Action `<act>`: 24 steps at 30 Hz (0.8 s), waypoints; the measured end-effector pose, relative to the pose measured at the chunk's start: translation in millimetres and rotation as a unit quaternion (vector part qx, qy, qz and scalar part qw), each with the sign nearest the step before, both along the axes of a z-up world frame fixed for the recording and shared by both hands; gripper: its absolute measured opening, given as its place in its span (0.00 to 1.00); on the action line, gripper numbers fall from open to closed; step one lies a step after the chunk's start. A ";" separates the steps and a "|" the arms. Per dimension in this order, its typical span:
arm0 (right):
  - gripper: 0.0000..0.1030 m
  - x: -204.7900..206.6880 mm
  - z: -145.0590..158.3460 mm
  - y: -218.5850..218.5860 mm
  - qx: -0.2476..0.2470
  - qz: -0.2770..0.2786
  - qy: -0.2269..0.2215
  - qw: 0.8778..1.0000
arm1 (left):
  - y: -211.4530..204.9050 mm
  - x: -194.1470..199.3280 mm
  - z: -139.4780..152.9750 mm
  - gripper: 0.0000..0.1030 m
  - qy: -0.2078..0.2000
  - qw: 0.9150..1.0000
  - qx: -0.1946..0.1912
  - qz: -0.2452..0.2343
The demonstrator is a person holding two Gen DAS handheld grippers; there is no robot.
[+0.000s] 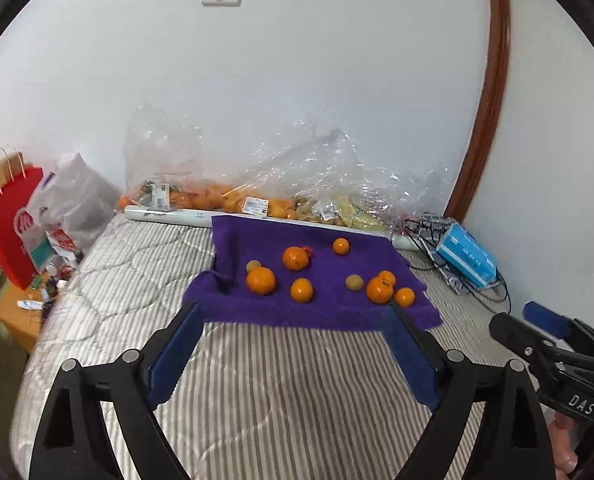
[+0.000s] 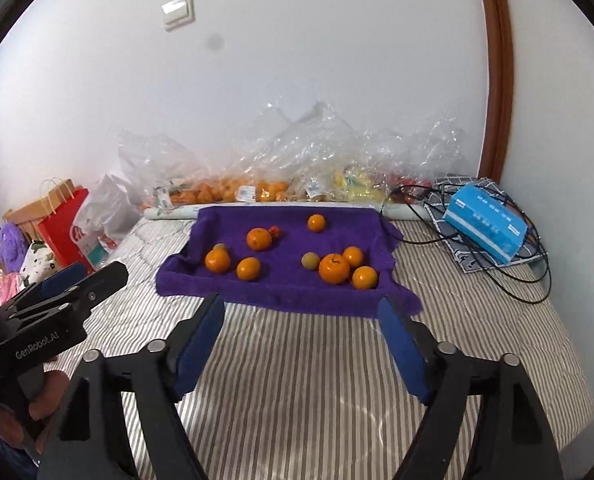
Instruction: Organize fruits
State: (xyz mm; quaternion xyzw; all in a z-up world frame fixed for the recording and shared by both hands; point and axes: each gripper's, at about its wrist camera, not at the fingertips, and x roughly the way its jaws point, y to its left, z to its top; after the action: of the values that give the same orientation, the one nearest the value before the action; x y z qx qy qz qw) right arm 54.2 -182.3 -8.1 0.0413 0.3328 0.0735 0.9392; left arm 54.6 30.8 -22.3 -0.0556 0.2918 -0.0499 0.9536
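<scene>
Item: loose oranges [image 1: 261,280] scattered on purple towel [image 1: 329,308] atop bed [image 1: 257,380]; left hand-held gripper [image 1: 293,348] and right hand-held gripper [image 2: 301,344] both wide open, empty; risk: round fruit rolling off soft bedding when nudged.

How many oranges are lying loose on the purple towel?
7. On the purple towel: three left, one at the back, three clustered right. More stay bagged behind.

Seven oranges [image 2: 334,269], two greenish fruits [image 2: 310,261]
</scene>
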 end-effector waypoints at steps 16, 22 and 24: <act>0.89 -64.8 26.3 -17.9 -0.001 -0.009 -0.020 1.000 | -30.4 -51.0 24.8 0.97 -0.029 0.998 0.047 0.022; 0.89 -64.9 24.7 -21.7 0.004 -0.014 -0.017 1.000 | -38.0 -49.3 19.8 0.97 -0.024 0.998 0.052 0.020; 0.89 -65.3 24.7 -21.2 0.004 -0.015 -0.018 1.000 | -37.8 -48.3 18.1 0.97 -0.021 0.998 0.049 0.021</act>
State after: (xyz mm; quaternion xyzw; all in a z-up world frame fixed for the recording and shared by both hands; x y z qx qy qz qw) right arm -11.2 -203.5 16.6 0.0484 0.3151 0.0616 0.9458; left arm 6.2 -7.0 -4.2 -0.0135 0.2730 -0.0162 0.9618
